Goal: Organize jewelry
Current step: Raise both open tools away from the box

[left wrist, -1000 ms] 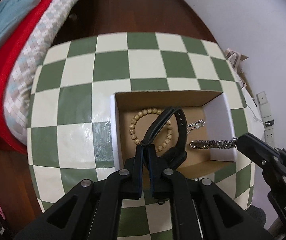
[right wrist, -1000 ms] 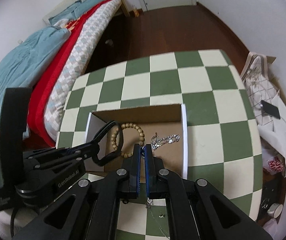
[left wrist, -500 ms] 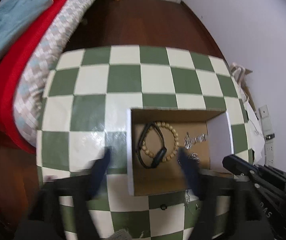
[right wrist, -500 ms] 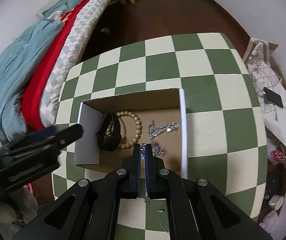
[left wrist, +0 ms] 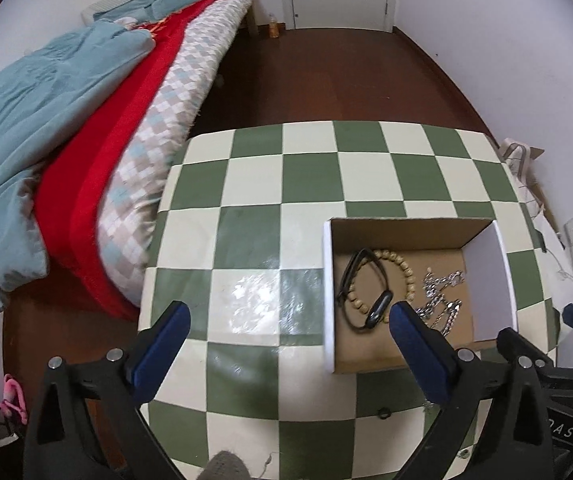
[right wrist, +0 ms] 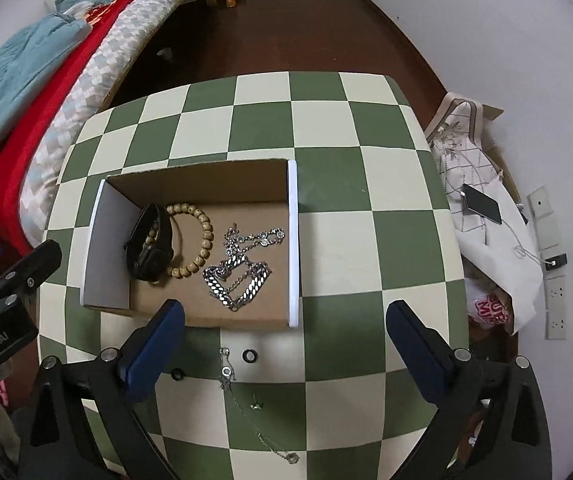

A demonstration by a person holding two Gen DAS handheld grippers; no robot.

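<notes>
both tools (left wrist: 288, 316) (right wrist: 284, 316) wide (nothing gripped)

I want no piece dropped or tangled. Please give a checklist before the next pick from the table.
1. Left gripper open and empty: ok.
2. Right gripper open and empty: ok.
3. Black band, bead bracelet and silver chains inside the box: ok.
4. Table pieces all collected: not ok; two black rings and a thin necklace lie before the box.
5. Necklace free of knots: cannot tell.
</notes>
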